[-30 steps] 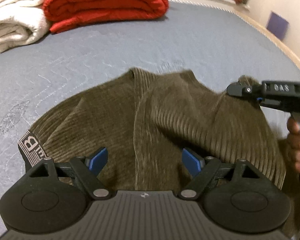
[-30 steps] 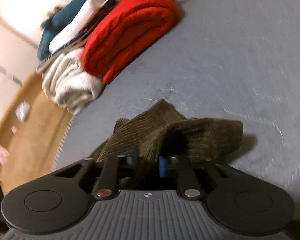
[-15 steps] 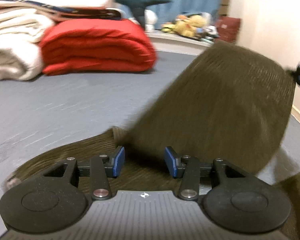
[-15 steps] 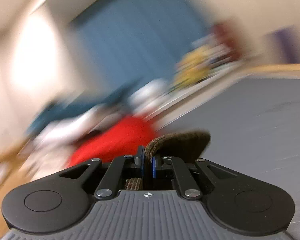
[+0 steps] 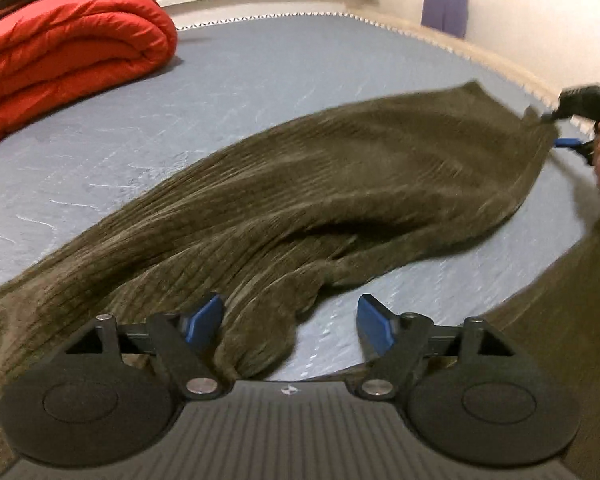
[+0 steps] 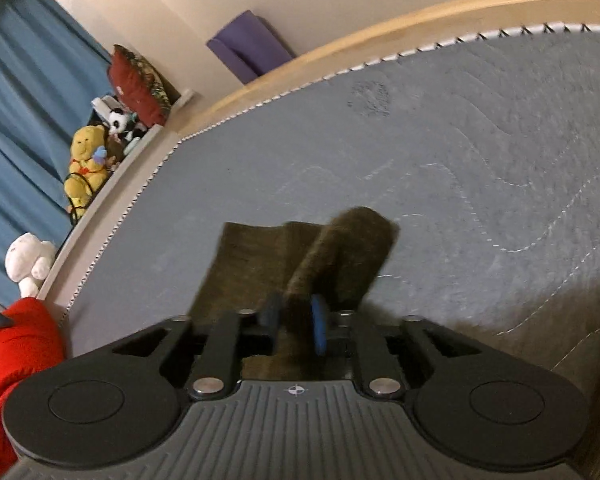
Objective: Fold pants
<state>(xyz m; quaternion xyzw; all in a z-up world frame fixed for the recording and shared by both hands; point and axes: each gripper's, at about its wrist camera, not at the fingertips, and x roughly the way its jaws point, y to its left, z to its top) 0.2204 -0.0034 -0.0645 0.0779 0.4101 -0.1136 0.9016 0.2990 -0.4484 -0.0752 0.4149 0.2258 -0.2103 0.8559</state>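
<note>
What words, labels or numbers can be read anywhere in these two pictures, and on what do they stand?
None can be read.
Pants: no label or lettering shows.
Left gripper and right gripper: each body carries only a small round crosshair mark, no letters.
Right gripper as seen in the left view: too blurred to show any print.
Patterned fabric above the red quilt: a print, blurred, not legible.

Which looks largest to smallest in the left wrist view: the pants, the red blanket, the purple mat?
1. Pants, though nearness to the camera enlarges them.
2. Red blanket, partly cut off.
3. Purple mat.
</note>
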